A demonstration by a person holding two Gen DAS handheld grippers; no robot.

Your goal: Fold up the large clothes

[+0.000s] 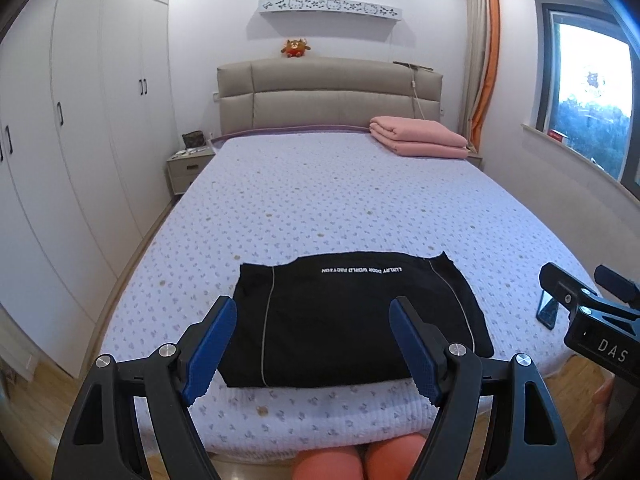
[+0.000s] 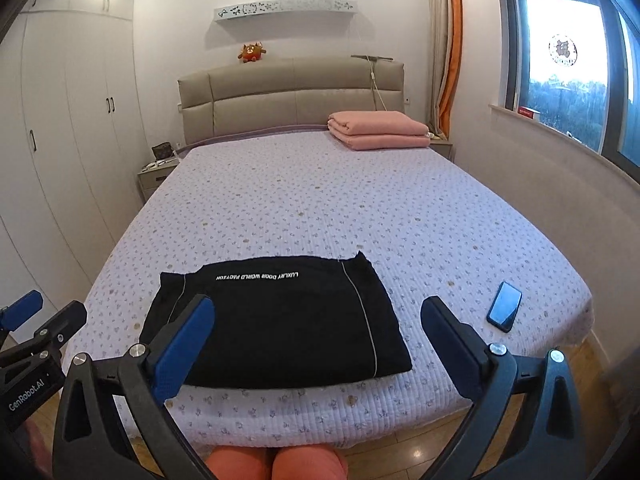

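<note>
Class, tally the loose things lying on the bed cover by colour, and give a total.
Black: 2, the folded garment and the phone
Pink: 1, the folded blanket
Total: 3

- Folded garment [image 1: 352,320]: black, with thin pale piping lines and a row of small white lettering
- Bedspread [image 1: 340,200]: pale lilac, quilted, dotted with small purple motifs and scattered tan spots
- Folded blanket [image 1: 418,136]: salmon pink, plain
- Headboard [image 1: 328,96]: beige, panelled
- Left gripper [image 1: 312,344] and right gripper [image 2: 316,344]: black frames, blue textured pads [image 1: 208,352], silver screws
- Phone [image 2: 505,306]: dark glossy face, blue edge
- Curtain [image 1: 486,52]: orange with a beige band
- Plush toy [image 1: 295,48]: orange and red
- Wardrobe [image 1: 80,100]: white, black handles
- Wall shelf [image 1: 330,6]: white with butterfly cut-outs
</note>
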